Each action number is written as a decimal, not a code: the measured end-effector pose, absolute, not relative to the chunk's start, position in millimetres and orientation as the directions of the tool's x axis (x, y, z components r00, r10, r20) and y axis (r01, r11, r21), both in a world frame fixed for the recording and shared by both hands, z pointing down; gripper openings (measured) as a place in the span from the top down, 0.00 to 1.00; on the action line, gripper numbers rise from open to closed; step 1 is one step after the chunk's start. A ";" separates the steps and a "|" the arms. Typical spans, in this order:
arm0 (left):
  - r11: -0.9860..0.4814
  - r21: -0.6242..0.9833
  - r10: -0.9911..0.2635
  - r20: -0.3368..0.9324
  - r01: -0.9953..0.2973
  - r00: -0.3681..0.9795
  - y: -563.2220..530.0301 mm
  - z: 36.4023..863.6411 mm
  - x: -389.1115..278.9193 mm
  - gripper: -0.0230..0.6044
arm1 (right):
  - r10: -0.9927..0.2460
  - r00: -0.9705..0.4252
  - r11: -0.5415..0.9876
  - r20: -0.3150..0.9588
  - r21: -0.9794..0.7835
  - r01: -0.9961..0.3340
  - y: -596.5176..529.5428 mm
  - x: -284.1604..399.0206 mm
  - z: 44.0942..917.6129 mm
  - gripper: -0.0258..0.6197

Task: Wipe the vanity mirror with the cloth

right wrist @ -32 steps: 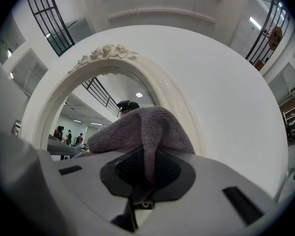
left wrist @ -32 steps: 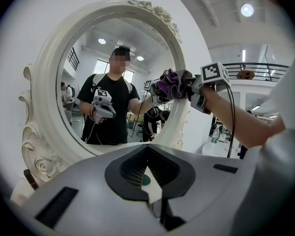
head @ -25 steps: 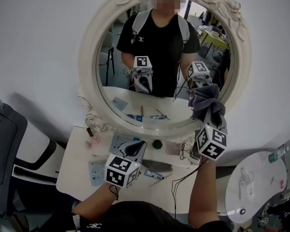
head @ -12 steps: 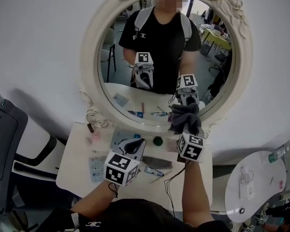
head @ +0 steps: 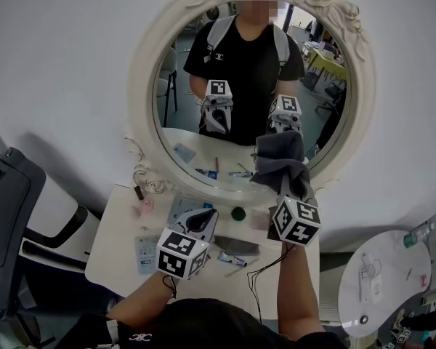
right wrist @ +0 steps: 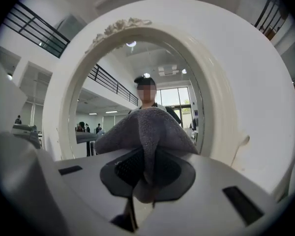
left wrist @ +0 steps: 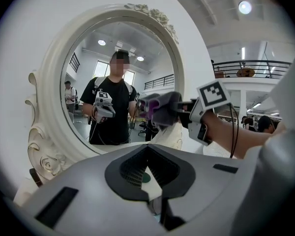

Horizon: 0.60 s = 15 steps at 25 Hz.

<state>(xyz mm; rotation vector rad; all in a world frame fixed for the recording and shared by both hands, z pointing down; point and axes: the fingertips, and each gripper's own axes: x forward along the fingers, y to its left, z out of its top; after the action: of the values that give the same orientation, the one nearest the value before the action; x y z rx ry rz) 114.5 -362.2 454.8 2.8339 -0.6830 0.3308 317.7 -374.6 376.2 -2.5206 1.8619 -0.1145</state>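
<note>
head view, mirror: the oval vanity mirror (head: 251, 86) in its ornate white frame is rising against the white wall, behind the white tabletop (head: 112, 257).
head view, cloth: the grey cloth (head: 280, 162) is sitting at the lower right of the glass, bunched over the tip of the right hand-held gripper (head: 288, 193), which is being held up at the mirror.
head view, left side: the left hand-held gripper (head: 205, 221) is hanging low over the tabletop, well apart from the glass, aiming toward a small green round thing (head: 237, 214).
head view, surroundings: a dark chair (head: 7, 209) is showing at the left edge, a round white side table (head: 381, 275) at the right.
left gripper view, jaws: I am reading them as drawn together with only a sliver between, gripping nothing; tabletop and the green thing are showing through the opening.
left gripper view, cloth: the cloth is meeting its own reflection on the glass, so I am taking it as pressed on, near the lower right rim.
right gripper view, jaws: they are pinching a fold of the cloth, and the rest is fanning out above them.
right gripper view, mirror: the glass and white frame are filling the view right behind the cloth.
</note>
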 end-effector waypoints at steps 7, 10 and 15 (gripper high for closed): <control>-0.882 0.141 -0.406 0.255 -0.450 0.877 -352.5 452.1 114.4 0.97 | -0.946 0.234 -0.243 -0.223 0.012 -0.970 -377.7 297.2 203.5 0.90; -0.887 0.138 -0.400 0.246 -0.440 0.883 -348.9 448.6 115.1 0.97 | -0.923 0.217 -0.249 -0.317 0.063 -0.966 -379.0 290.6 133.9 0.90; -0.887 0.138 -0.400 0.250 -0.441 0.882 -346.2 450.6 109.6 0.97 | -0.904 0.217 -0.273 -0.368 0.107 -0.956 -391.1 287.0 70.7 0.90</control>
<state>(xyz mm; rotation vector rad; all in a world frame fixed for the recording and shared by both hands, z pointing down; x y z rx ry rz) 109.6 -346.2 450.6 2.8608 -0.6458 0.3191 287.0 -391.1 70.7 -2.3352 1.8002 0.5464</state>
